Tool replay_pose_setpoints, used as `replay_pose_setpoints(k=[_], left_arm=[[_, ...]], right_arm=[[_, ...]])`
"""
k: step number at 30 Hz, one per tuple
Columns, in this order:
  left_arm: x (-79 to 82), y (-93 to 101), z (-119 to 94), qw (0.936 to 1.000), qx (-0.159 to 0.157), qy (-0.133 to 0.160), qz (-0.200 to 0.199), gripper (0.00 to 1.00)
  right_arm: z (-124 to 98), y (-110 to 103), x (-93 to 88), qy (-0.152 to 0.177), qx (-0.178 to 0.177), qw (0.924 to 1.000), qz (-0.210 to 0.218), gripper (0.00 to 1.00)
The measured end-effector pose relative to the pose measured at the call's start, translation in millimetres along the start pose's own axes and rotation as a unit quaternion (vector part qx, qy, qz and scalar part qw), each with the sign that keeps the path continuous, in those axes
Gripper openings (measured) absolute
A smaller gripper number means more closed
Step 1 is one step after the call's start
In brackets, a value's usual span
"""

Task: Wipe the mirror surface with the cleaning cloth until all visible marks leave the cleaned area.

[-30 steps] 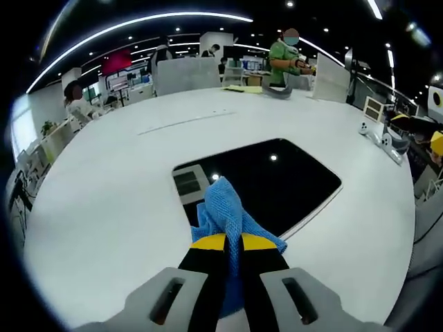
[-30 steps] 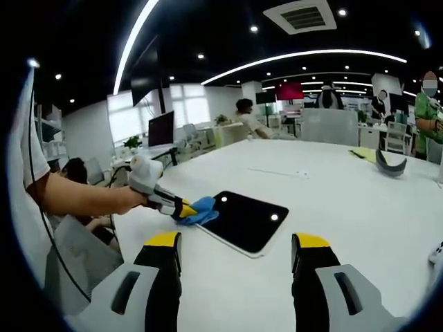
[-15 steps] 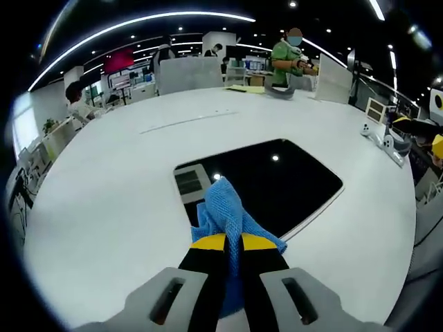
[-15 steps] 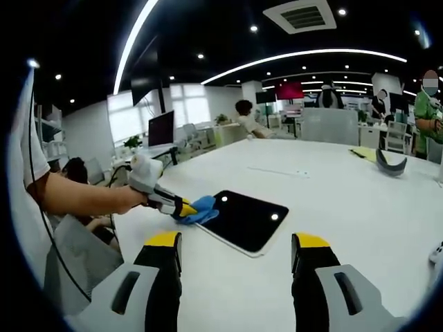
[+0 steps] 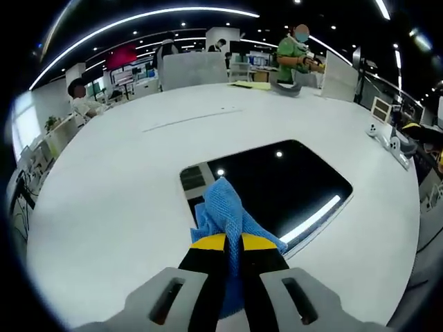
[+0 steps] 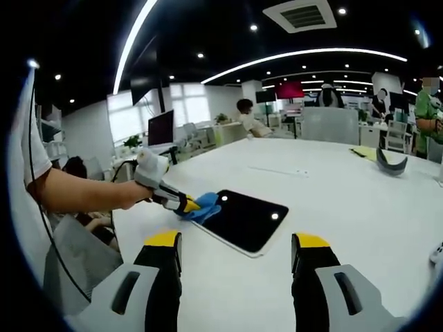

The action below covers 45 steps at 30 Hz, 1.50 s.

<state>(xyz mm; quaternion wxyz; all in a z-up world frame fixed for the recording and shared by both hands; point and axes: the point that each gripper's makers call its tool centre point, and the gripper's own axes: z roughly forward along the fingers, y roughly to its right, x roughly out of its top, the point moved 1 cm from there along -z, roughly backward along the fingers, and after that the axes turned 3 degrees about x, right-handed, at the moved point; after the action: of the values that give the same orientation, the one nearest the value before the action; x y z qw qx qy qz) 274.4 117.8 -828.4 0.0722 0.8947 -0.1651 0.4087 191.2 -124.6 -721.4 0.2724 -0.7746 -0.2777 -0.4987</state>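
Left gripper view
- Tool: left gripper (image 5: 233, 243), jaws closed together on the cleaning cloth (image 5: 225, 216), a blue mesh bunch standing up between the yellow tips.
- Task's thing: mirror (image 5: 277, 187), a dark rounded rectangle lying flat on the white table (image 5: 104, 200), reflecting ceiling lights.
- Contact: the cloth overlaps the mirror's near-left corner; whether it presses on the glass cannot be told.
- Bearing: the mirror lies ahead and to the right of the jaws; its long axis runs from the near-left corner away to the far right.
- Marks: none readable on the glass at this size; the bright spots and streak read as reflected lights.

Right gripper view
- Tool: right gripper (image 6: 235, 259), jaws spread wide and holding nothing, above bare table.
- Other tool: left gripper (image 6: 181, 203), held at the end of the person's forearm (image 6: 83, 197), with the cloth at the mirror's left end.
- Task's thing: mirror (image 6: 243, 218), ahead of the right jaws and well apart from them.
- Nearer hand: left, by judgement; it has the cloth at the mirror's edge.
- Coming move, judged: a sweep along the long axis, away from the left gripper toward the far end; wiping looks barely begun.
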Motion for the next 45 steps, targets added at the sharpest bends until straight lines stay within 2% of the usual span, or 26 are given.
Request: replay_pose_setpoints(k=[33,45], left_arm=[[38.8,-37.6,43.5,0.9999,0.012,-0.007,0.0,0.03],[42.3,-40.8,48.1,0.9999,0.009,-0.006,-0.001,0.03]], right_arm=[[-2.4,12.4,-8.1,-0.014,-0.02,0.9996,0.011,0.62],[-2.7,15.0,-11.7,-0.017,-0.025,0.9994,0.017,0.62]])
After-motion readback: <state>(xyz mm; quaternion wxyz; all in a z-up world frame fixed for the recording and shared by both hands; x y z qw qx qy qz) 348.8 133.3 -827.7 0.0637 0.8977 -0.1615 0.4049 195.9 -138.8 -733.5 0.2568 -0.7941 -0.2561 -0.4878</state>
